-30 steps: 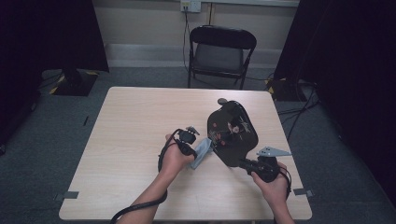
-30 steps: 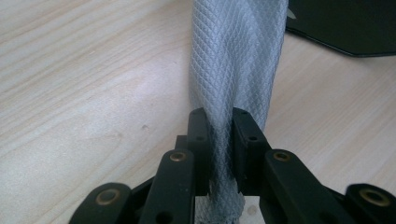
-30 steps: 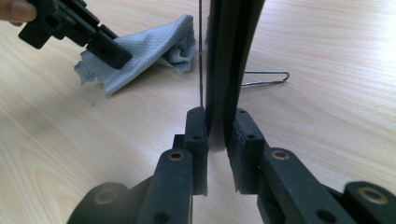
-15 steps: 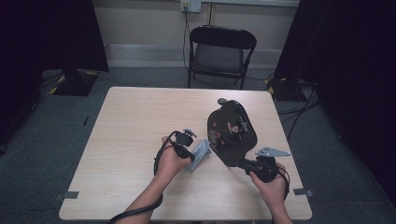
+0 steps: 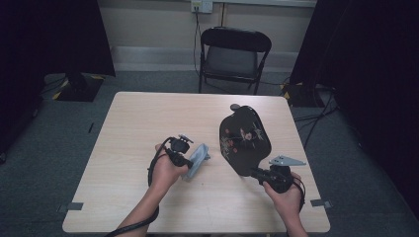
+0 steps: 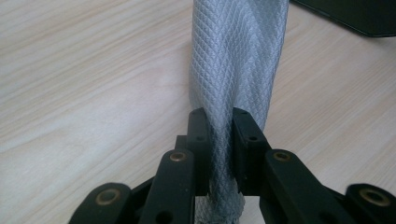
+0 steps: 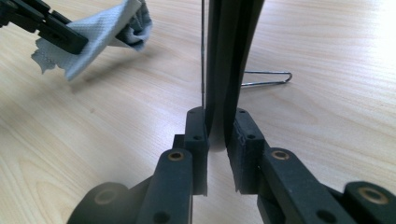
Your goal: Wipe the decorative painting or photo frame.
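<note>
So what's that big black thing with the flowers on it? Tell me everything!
It looks like a black fan-shaped board, glossy like lacquer, painted with small red and white flowers, rounded with a little knob on its far edge. It seems propped at a tilt over the wooden table, and a thin wire stand shows behind it. The right gripper is shut on its near, narrow end.

The table [image 5: 148,123] is pale wood-grain laminate, smooth and matt. The grey cloth [image 6: 236,60] by the tray has a quilted diamond weave. The tray [image 5: 244,138] is glossy black lacquer, with a thin metal wire [image 7: 266,79] beside it.
</note>
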Available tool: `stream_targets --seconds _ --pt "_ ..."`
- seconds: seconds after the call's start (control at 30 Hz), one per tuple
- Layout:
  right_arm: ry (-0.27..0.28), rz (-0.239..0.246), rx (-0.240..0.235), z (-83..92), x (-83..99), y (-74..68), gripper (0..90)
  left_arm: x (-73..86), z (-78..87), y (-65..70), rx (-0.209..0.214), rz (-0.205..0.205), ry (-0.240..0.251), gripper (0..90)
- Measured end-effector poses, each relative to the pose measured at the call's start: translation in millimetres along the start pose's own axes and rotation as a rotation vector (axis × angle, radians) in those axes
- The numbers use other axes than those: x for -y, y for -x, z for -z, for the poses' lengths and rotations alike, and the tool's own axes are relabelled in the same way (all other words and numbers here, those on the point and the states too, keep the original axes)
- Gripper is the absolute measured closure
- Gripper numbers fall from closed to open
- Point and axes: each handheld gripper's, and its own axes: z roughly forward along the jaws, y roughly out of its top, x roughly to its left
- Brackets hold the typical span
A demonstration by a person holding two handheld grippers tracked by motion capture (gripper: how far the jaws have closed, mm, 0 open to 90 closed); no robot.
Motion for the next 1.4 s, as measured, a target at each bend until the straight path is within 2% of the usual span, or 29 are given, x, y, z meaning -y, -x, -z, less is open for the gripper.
stream_targets --seconds 0.2,0.33,0.53,0.67,0.7,0.77,0.9,1.07,1.27,1.4 --pt "0.009 -0.004 -0.008 0.7 0.9 1.2 77.1 5.4 3.0 -7.7 -0.018 0.003 -0.004 78.8" --pt "0.014 -0.005 -0.004 4.9 0.5 3.3 70.3 6.6 3.4 -10.8 -0.026 -0.008 -0.009 78.6" --pt "0.008 0.029 0.019 9.5 0.4 2.9 61.2 7.6 4.2 -14.8 -0.046 0.001 -0.011 75.4" --pt "0.005 0.037 0.013 11.0 0.7 1.9 56.1 8.0 7.1 -16.1 -0.057 0.005 0.006 67.7" --pt "0.005 0.041 0.014 10.9 1.4 1.7 55.1 8.3 8.2 -16.3 -0.058 0.014 0.013 64.4" --pt "-0.001 0.044 0.012 11.1 3.1 1.6 52.8 8.7 10.8 -17.2 -0.066 -0.005 0.025 57.2" --pt "-0.007 0.046 0.008 13.3 5.9 4.1 48.3 9.8 16.4 -19.2 -0.077 -0.002 0.059 45.1" --pt "-0.016 0.051 0.020 17.7 10.5 6.2 42.5 13.7 21.1 -21.4 -0.057 -0.007 0.097 34.5" --pt "-0.021 0.053 0.023 21.0 15.1 8.9 36.9 20.7 27.7 -24.1 -0.055 -0.013 0.141 28.9" --pt "-0.016 0.055 0.019 21.7 16.7 10.2 34.8 25.0 30.8 -27.5 -0.032 -0.017 0.148 26.6"
